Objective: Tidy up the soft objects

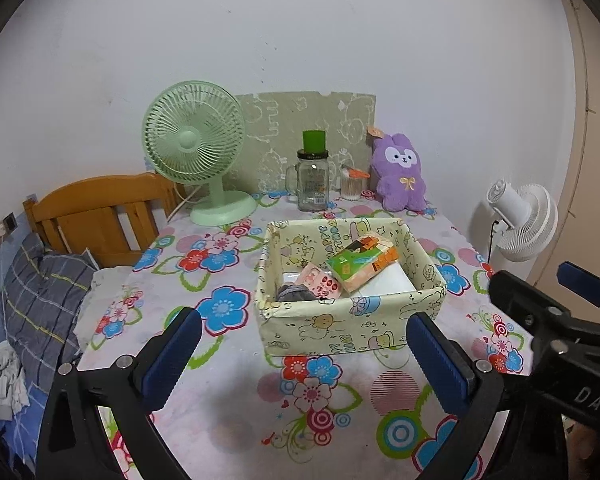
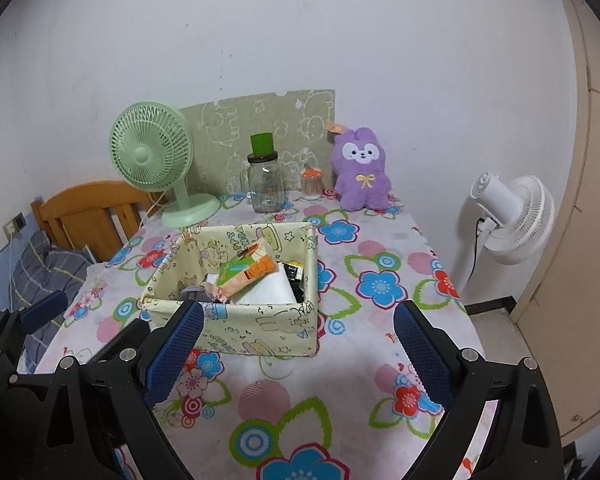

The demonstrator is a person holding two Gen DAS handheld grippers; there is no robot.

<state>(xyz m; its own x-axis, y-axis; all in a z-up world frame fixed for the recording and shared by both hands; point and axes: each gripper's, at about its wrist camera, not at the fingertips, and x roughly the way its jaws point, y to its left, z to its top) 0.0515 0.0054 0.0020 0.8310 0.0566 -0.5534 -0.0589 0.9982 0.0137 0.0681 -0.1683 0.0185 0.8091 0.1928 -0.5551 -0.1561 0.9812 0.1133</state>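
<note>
Both tongs, left and right, hang spread and empty above the worktop. The plush sits at 12 o'clock, beyond the box. Best approach high, pinch its body, clear the jar.

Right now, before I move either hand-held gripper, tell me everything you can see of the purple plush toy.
The purple plush toy is a fuzzy animal with two upright ears, a white face with dark eyes and nose, and a yellow bow on its chest. A tan tag hangs by one ear. It sits upright at the table's far edge, back toward the green patterned board, beside a small jar. Nothing grips it.
</note>
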